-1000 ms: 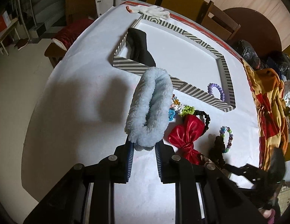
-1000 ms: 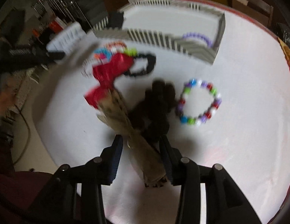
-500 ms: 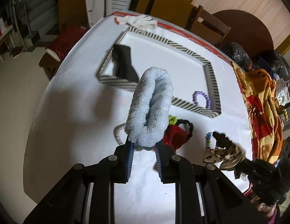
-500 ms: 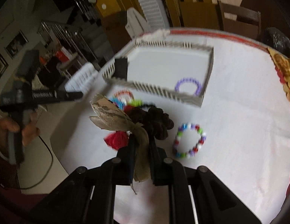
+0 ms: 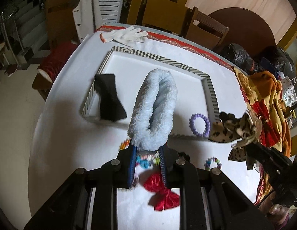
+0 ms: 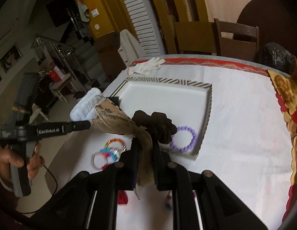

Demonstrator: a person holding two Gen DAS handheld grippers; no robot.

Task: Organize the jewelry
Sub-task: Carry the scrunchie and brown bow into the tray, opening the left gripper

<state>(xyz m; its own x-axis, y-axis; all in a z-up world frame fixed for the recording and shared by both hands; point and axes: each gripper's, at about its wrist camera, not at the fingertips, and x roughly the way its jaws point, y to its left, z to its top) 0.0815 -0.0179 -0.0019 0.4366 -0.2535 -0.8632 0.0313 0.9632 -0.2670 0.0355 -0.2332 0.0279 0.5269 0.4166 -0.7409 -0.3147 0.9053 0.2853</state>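
A fluffy light-blue scrunchie (image 5: 154,111) stands up from my left gripper (image 5: 147,149), which is shut on its lower end; it hangs over the near edge of the striped tray (image 5: 163,59). My right gripper (image 6: 145,143) is shut on a leopard-print bow (image 6: 114,120) with a dark brown scrunchie (image 6: 156,124) attached, held in the air above the tray's near corner. A black cloth piece (image 5: 109,99) and a purple bracelet (image 5: 199,124) lie in the tray. On the table below lie a red bow (image 5: 161,193), a beaded bracelet (image 5: 212,163) and coloured bracelets (image 6: 108,153).
A white glove (image 5: 125,34) lies beyond the tray's far rim. A red and yellow patterned cloth (image 5: 263,105) is heaped along the table's right edge. Wooden chairs (image 6: 236,36) stand behind the table. A hand (image 6: 18,159) grips the left tool's handle.
The right gripper closed on the leopard bow and lifted it off the table toward the tray. The left gripper rose and carried the blue scrunchie forward over the tray's near edge.
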